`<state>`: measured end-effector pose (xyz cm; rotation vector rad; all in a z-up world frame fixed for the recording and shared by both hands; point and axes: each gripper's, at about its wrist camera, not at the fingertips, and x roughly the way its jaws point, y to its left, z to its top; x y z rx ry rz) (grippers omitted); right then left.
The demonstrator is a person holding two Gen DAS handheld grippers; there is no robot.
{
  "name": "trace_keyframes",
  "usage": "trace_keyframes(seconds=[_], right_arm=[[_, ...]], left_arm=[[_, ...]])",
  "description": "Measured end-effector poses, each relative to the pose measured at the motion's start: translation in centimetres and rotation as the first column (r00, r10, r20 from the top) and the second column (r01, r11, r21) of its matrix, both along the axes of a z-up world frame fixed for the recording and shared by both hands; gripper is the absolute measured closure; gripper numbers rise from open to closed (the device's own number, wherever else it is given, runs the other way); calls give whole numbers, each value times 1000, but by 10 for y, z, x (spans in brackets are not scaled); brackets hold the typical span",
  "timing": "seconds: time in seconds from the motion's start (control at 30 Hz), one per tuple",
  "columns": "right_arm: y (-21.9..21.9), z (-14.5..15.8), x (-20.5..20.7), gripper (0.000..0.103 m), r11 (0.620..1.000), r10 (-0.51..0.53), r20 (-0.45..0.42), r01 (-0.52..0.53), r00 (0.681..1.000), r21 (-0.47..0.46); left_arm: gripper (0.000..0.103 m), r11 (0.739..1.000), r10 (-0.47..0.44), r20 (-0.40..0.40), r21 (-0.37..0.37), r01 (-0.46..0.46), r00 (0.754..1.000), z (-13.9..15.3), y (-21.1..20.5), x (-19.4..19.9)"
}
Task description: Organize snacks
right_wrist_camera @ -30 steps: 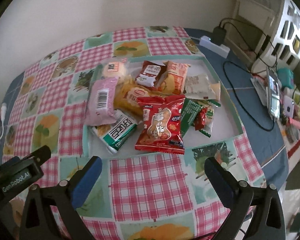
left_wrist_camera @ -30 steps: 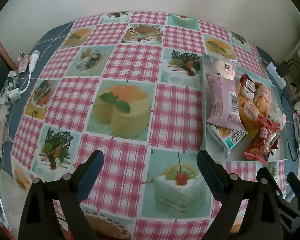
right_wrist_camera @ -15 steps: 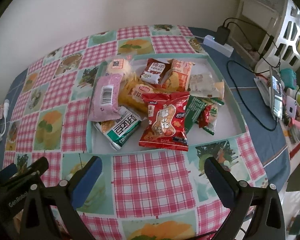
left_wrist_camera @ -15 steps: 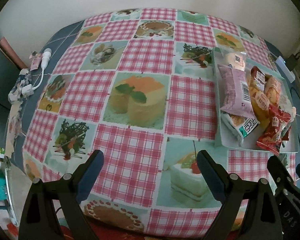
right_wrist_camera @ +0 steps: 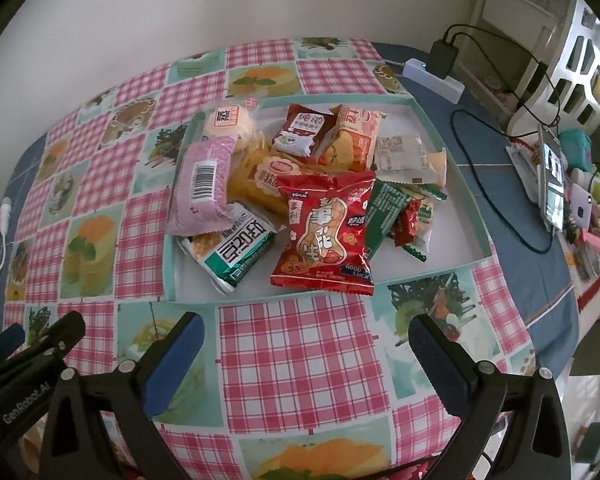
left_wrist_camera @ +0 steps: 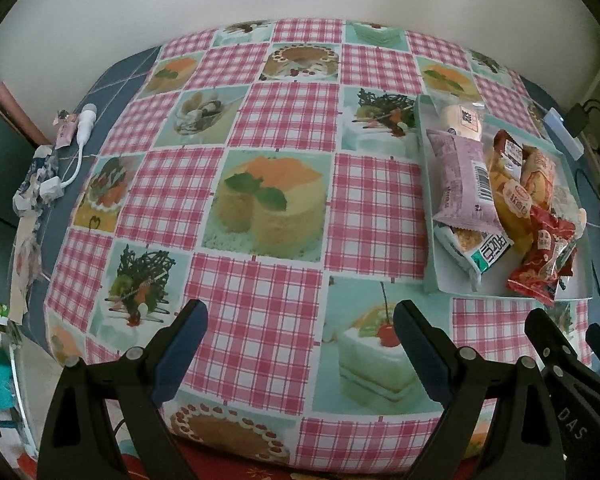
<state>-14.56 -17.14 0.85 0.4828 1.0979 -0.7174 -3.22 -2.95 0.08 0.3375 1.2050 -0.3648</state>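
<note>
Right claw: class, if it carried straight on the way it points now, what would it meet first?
Most likely the checked tablecloth, just short of the tray. The right claw is open and empty, and nothing lies between it and the cloth. The red peanut packet sits further on; depth is hard to judge.

Snack packets (right_wrist_camera: 324, 184) heaped in tray (right_wrist_camera: 470, 216), tray on tablecloth (left_wrist_camera: 260, 280), power strip (right_wrist_camera: 432, 76) behind

A: The tablecloth (right_wrist_camera: 300, 360), cloth or plastic?
B: Smooth, faintly glossy, like oilcloth. The red peanut bag (right_wrist_camera: 326, 236) is shiny, crinkled foil.
A: And the tray (right_wrist_camera: 460, 184)?
B: Matt, card-like. The gripper fingers (right_wrist_camera: 172, 360) look matt plastic.
</note>
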Motion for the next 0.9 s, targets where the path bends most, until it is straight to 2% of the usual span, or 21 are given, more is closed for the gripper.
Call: trace_keyframes(seconds=[0.9], right_arm=[[1, -2, 2, 0, 1000, 16, -18, -16, 1000, -1]], left_arm=[[9, 1000, 27, -24, 10, -26, 999, -6, 2, 3]])
